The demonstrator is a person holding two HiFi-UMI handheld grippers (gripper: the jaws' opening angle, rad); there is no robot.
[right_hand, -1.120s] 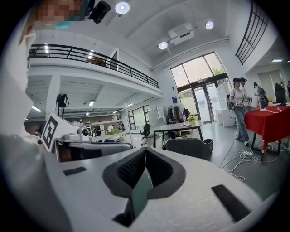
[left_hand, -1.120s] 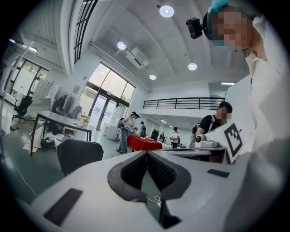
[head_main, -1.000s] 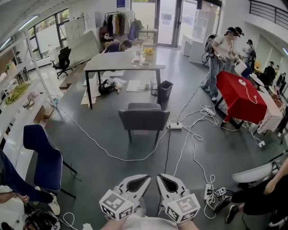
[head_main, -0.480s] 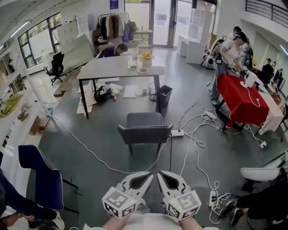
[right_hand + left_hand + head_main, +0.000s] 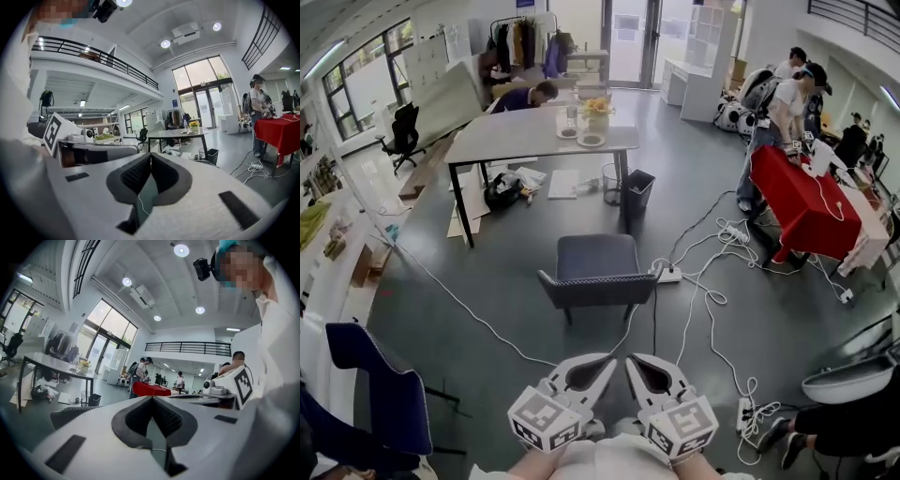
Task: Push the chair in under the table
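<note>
The grey upholstered chair (image 5: 595, 272) stands alone on the floor with its back towards me, well short of the grey table (image 5: 539, 141) beyond it. My left gripper (image 5: 605, 361) and right gripper (image 5: 636, 362) are held side by side low in the head view, both shut and empty, a stretch of floor short of the chair's back. In the left gripper view the chair back (image 5: 70, 414) shows just over the shut left gripper (image 5: 152, 398), with the table (image 5: 47, 363) further off. The right gripper (image 5: 151, 157) points towards the table (image 5: 176, 133).
White cables (image 5: 703, 291) and a power strip (image 5: 667, 275) lie on the floor right of the chair. A black bin (image 5: 638, 190) stands by the table's right leg. A blue chair (image 5: 370, 384) is near left, a red-covered table (image 5: 802, 202) and people (image 5: 787, 103) at right.
The chair and table have come closer and sit lower in the head view as I moved towards them. Both grippers stay shut, side by side.
</note>
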